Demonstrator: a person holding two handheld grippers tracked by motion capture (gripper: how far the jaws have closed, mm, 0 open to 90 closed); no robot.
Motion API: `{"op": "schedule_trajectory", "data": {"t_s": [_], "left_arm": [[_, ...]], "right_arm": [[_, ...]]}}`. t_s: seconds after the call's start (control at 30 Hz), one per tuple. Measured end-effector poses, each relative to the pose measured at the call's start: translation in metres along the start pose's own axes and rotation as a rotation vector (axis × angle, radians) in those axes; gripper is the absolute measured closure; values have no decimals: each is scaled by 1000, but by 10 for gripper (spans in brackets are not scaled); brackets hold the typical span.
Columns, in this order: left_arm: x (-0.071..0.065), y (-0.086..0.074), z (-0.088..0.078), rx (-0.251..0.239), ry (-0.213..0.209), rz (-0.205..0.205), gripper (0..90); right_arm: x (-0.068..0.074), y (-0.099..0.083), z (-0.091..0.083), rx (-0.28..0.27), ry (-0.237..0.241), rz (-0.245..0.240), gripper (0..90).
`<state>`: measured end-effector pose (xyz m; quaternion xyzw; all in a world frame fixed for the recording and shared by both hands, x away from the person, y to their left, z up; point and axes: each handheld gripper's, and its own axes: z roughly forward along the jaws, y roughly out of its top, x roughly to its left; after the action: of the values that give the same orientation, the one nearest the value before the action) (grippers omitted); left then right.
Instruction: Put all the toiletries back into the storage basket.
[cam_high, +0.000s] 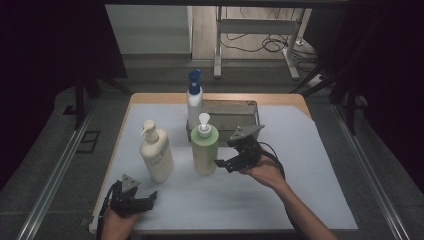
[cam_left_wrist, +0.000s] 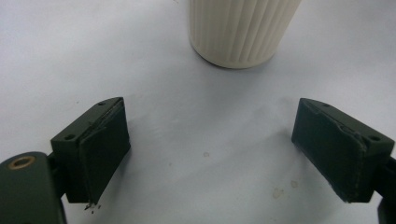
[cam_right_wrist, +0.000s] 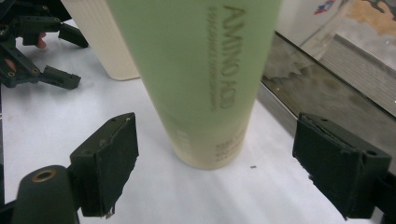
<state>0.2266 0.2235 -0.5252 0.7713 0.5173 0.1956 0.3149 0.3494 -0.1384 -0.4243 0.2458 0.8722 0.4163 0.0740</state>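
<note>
A green pump bottle (cam_high: 205, 150) stands upright mid-table on the white sheet. My right gripper (cam_high: 222, 162) is just to its right, open; in the right gripper view the green bottle (cam_right_wrist: 201, 79) rises between and just beyond the jaws of the right gripper (cam_right_wrist: 217, 140), with gaps on both sides. A cream pump bottle (cam_high: 156, 155) stands to the left of the green one. Near the table's front left edge my left gripper (cam_high: 142, 200) is open with nothing in it. From the left gripper (cam_left_wrist: 210, 126), the ribbed base of the cream bottle (cam_left_wrist: 238, 32) is straight ahead, apart from the jaws.
A white bottle with a blue spray top (cam_high: 194, 97) stands at the back, next to a grey metal tray (cam_high: 235, 117) behind the green bottle. The tray's wall (cam_right_wrist: 317, 93) lies close to my right jaw. White sheet (cam_high: 300, 175) covers the table.
</note>
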Motion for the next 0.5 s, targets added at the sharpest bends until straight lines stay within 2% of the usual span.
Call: {"op": "schedule_trajectory", "data": {"t_s": [0.17,0.5], "left_arm": [[0,0,0,0,0,0,111],[0,0,0,0,0,0,111]], "right_arm": [[7,5,7,-9,16,-22,138],[13,13,20,-6,7,-30,112]]}}
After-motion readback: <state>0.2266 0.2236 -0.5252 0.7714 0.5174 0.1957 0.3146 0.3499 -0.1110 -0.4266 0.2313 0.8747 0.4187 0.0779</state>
